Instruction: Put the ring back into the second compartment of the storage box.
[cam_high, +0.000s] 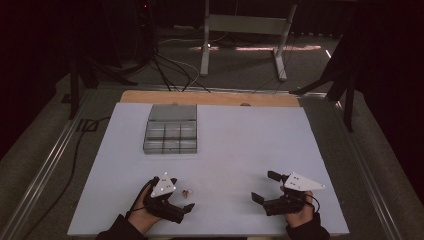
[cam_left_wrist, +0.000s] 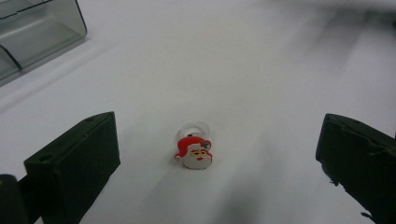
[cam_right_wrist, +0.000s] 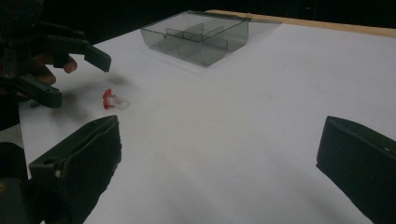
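White tabletop (cam_high: 240, 150), wooden strip at far edge, dark room behind. Santa ring (cam_left_wrist: 195, 150) lies flat near front edge, well short of compartment box (cam_high: 170, 129); face up, clear band pointing toward box. Left gripper (cam_high: 184, 198) released, jaws straddling ring, untouched. Right gripper (cam_high: 265, 186) released, well apart; bare surface between.

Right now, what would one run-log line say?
left gripper: open, facing Santa ring | right gripper: open, holding nothing | compartment box: far side of table
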